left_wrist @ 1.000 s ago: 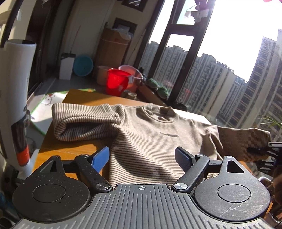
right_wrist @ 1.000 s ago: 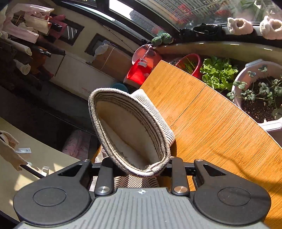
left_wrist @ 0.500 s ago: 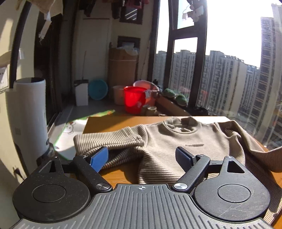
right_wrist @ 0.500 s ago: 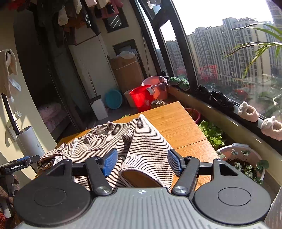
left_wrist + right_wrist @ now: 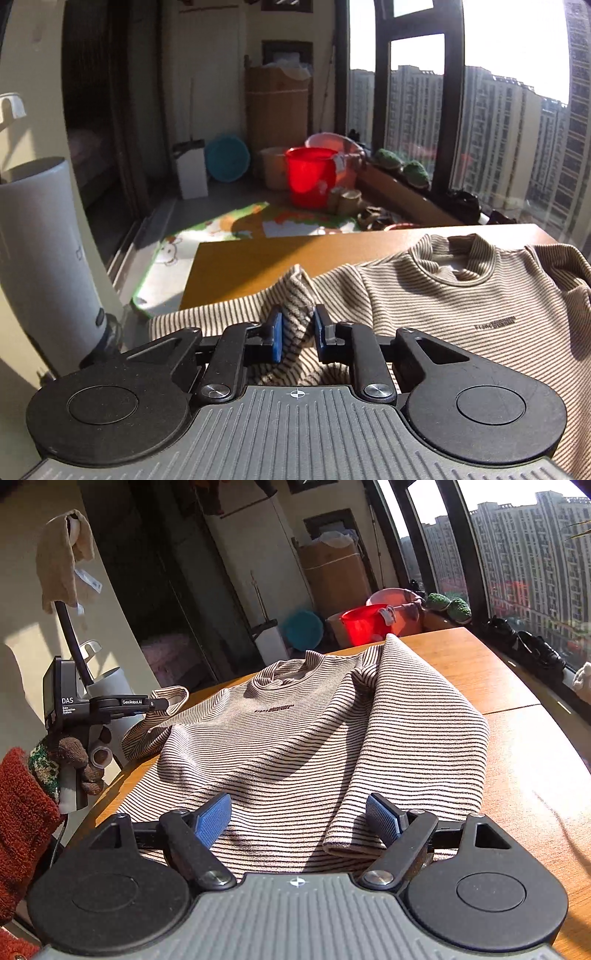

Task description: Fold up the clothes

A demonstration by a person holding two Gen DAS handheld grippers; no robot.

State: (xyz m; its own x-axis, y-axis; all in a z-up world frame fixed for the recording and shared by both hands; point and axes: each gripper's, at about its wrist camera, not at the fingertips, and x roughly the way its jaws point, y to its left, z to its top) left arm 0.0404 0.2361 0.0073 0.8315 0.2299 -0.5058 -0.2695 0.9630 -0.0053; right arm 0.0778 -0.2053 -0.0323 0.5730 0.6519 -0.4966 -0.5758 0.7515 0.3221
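Note:
A tan striped sweater (image 5: 458,302) lies front up on the wooden table (image 5: 258,262), collar at the far side. My left gripper (image 5: 296,334) is shut on the sweater's left sleeve (image 5: 293,295), which bunches up between the blue pads. In the right wrist view the left gripper (image 5: 157,704) holds the sleeve cuff (image 5: 173,696) at the table's left edge. The right sleeve (image 5: 417,731) lies folded across the sweater's body (image 5: 266,738). My right gripper (image 5: 297,818) is open above the sweater's lower part, holding nothing.
A white cylinder (image 5: 40,258) stands left of the table. A red bucket (image 5: 310,175), a teal basin (image 5: 227,158) and a cardboard box (image 5: 277,99) are on the floor beyond. Windows run along the right. Bare table (image 5: 524,775) lies right of the sweater.
My right gripper let go of the right sleeve, which now lies folded over the body. My left gripper moved to the left sleeve and shut on it.

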